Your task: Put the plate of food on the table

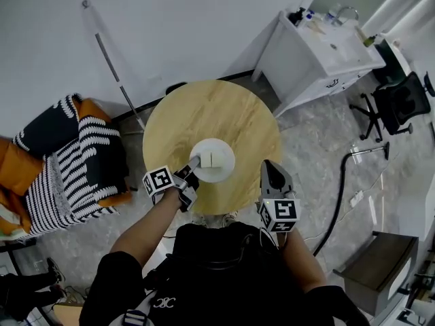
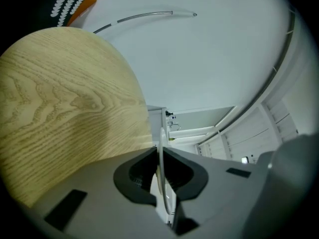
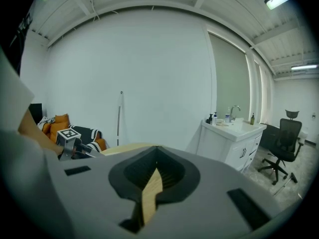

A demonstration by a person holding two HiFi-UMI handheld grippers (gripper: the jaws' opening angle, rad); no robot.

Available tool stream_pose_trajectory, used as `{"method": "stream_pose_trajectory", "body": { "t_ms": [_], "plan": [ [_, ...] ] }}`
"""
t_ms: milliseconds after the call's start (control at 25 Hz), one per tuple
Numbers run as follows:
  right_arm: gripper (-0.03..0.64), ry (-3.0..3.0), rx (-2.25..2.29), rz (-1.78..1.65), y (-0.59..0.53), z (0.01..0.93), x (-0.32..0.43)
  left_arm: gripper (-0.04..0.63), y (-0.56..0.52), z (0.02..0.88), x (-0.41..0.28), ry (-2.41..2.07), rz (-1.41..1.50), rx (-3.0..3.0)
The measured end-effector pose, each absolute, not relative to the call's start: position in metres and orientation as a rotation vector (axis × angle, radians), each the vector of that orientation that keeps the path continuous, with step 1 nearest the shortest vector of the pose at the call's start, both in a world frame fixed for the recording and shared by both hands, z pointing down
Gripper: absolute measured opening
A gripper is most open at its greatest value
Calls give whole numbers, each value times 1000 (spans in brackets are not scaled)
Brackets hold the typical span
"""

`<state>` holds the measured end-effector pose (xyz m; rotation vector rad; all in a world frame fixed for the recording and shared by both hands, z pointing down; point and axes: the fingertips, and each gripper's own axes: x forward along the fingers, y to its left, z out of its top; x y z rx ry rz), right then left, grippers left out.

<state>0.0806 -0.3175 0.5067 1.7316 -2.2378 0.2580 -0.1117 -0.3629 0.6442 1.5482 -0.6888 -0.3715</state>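
Two tools in view, only one loaded. The left tool is clenched on the near-left rim of the white plate. The left gripper view shows that rim edge-on, pinched between the dark pads of the left tool.

The plate sits over the near half of the round wooden surface, with two pale pieces of food in its middle. Can't tell from any view whether the plate's base touches the wood. In the left gripper view the surface fills the left side, with white wall beyond it.

The right tool is beside the near-right edge of the surface, well apart from the plate. Its jaws are closed together on nothing. The right gripper view shows the right tool with only a sliver of wood colour through the slit. That view also catches the left tool's marker cube at the left.

Surroundings:
- An orange chair with a black-and-white blanket is left of the surface.
- A thin pole leans on the wall.
- A white sink cabinet is at upper right.
- A black office chair stands beyond the cabinet.
- A dark hose lies on the floor at right.
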Motion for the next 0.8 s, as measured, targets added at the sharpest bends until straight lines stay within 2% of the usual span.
{"method": "stream_pose_trajectory", "body": {
  "t_ms": [800],
  "plan": [
    [6,-2207,1632,260,-317,527,98,23,-396,708,-105,-751,-287,1531]
  ]
}}
